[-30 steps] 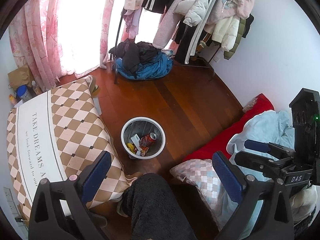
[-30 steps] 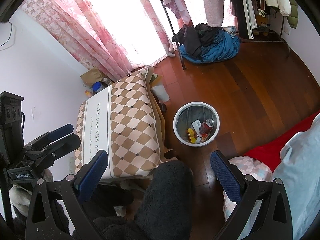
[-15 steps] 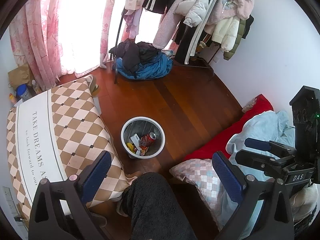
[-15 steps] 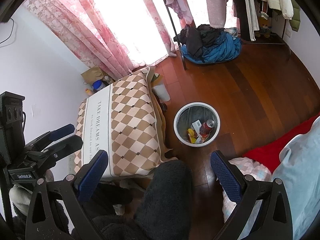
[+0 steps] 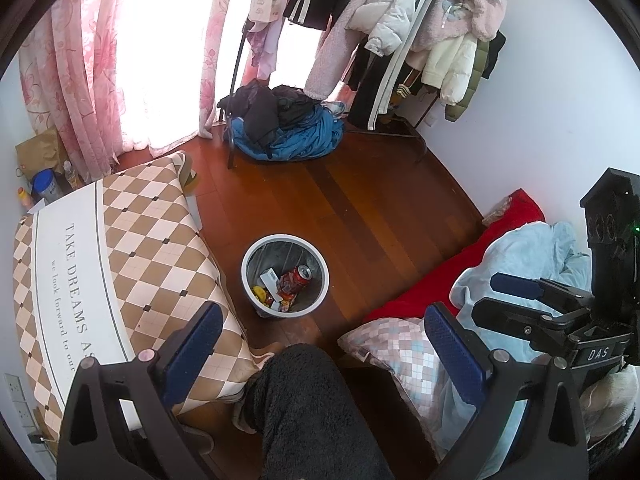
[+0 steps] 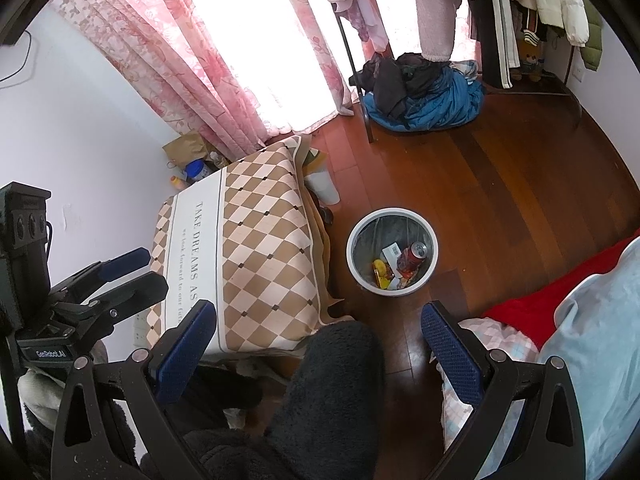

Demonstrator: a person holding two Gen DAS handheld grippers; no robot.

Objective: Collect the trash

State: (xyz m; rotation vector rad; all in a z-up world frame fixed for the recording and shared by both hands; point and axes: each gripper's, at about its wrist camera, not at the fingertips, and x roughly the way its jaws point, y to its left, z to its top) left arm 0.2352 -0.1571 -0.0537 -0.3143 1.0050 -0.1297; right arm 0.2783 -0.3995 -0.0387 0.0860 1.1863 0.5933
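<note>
With both the left gripper (image 5: 320,344) and right gripper (image 6: 320,338) holding their fingers apart and empty above the trash bin (image 6: 391,253) on the floor, we scan the tabletop (image 6: 256,240) for remaining litter

Red can (image 5: 295,278) in white-rimmed grey bin (image 5: 256,249); brown-and-cream diamond-check cloth (image 5: 132,240); pink floral curtains (image 5: 72,64).

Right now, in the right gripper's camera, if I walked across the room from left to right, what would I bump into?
Left gripper → checkered table cover → trash bin holding a red can → red blanket → light blue bedding.
</note>
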